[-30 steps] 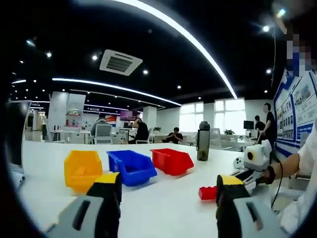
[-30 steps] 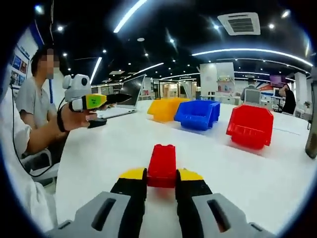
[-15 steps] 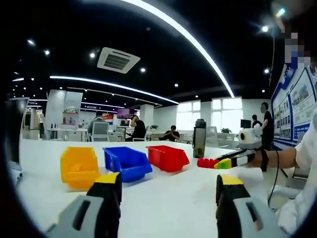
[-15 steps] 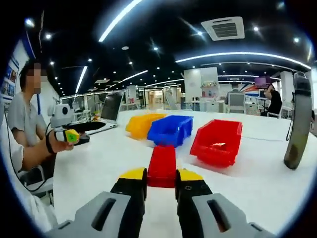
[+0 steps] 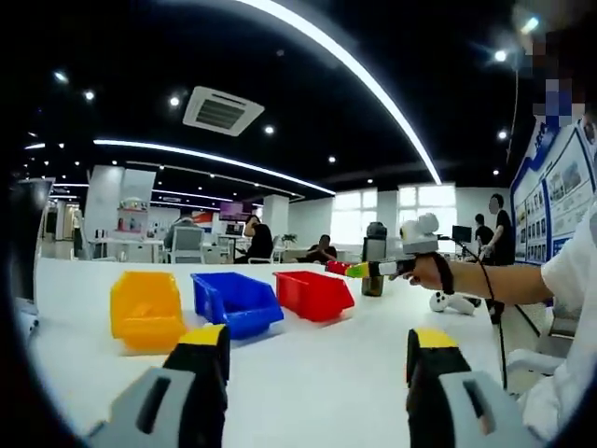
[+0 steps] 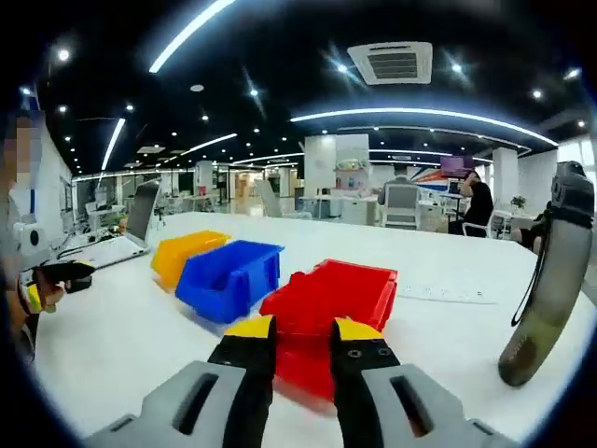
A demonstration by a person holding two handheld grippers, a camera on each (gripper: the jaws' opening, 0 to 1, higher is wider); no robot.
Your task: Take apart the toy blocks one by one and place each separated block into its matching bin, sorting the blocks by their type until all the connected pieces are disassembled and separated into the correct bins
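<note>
1. Because the red block sits pinched between the yellow tips of my right claw, its colour almost melts into the red bin just behind it; I judge the block to be above or at the near edge of that bin, not yet let go.
2. In the left gripper view I see that same right claw held up in the air over the red bin, a bit of red showing at its tip.
3. My left claw has its jaws spread wide and holds nothing; it hangs over bare white tabletop, well apart from the bins.
4. The step in hand, as I read it, is the drop of a separated red piece into its matching bin. The next move calls for bringing the block squarely over the bin's opening, then parting the jaws so it falls inside rather than on the rim.
5. Count: three bins in a row, one yellow bin, one blue bin, one red; one block in my grip.
6. Further out, one dark water bottle stands just beside the red bin, and one open laptop rests near the tabletop's far side.
</note>
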